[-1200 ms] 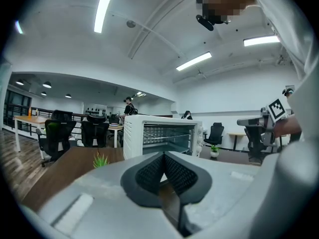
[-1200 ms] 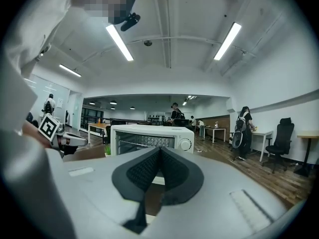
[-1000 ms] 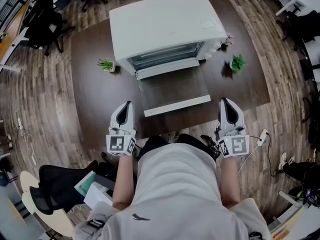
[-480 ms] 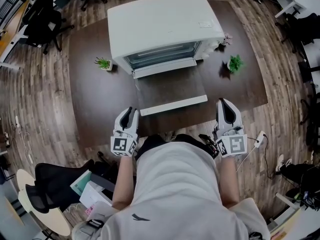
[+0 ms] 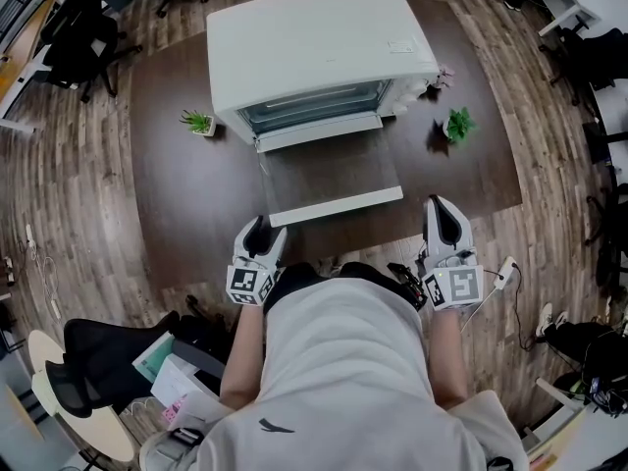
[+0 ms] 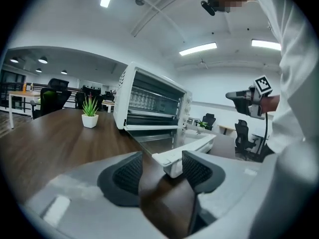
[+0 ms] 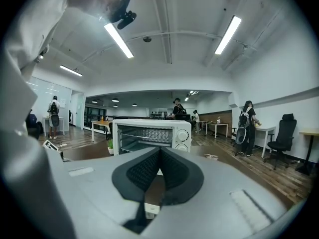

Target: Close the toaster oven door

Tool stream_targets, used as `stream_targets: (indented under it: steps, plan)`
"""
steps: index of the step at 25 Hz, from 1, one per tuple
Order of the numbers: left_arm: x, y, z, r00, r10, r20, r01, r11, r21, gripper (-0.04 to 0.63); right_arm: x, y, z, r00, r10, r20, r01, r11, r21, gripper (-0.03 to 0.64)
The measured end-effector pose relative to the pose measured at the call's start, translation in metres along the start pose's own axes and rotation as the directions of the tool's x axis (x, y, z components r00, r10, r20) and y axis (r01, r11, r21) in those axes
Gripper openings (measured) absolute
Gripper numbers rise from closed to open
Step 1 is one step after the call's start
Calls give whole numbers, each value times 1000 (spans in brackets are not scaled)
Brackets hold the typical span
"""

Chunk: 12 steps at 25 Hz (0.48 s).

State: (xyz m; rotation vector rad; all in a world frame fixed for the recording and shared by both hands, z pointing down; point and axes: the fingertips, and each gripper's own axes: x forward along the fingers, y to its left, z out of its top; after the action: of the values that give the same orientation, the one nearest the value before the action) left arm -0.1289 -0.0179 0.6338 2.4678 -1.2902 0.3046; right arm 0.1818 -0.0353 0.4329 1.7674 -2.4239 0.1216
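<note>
Looking down in the head view, my left claw (image 5: 257, 234) sits at lower centre-left. It is just short of the near left corner of the toaster oven door (image 5: 332, 177), which lies folded open and level above the dark worktop (image 5: 177, 204). The white toaster oven (image 5: 314, 42) fills the upper centre. Only the left gripper view shows this claw's jaws opening wide, the pads touching nothing and the door's white handle (image 6: 192, 146) just beyond the gap. My right claw (image 5: 444, 219) sits at lower right, apart from the door. The right gripper view shows its jaws pressed together, empty.
</note>
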Motion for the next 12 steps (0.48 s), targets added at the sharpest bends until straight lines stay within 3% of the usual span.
stream_targets:
  steps: [6,12]
  plan:
    - [9,-7,-10,998,-21,-62,25,998,64,267,5,-3,-3,1000,1,-8,-1,1000,7,0]
    - [18,-13,-28,983,2,-181,36,978,205,267,14,2,-3,1000,20,-9,-19,1000,6,0]
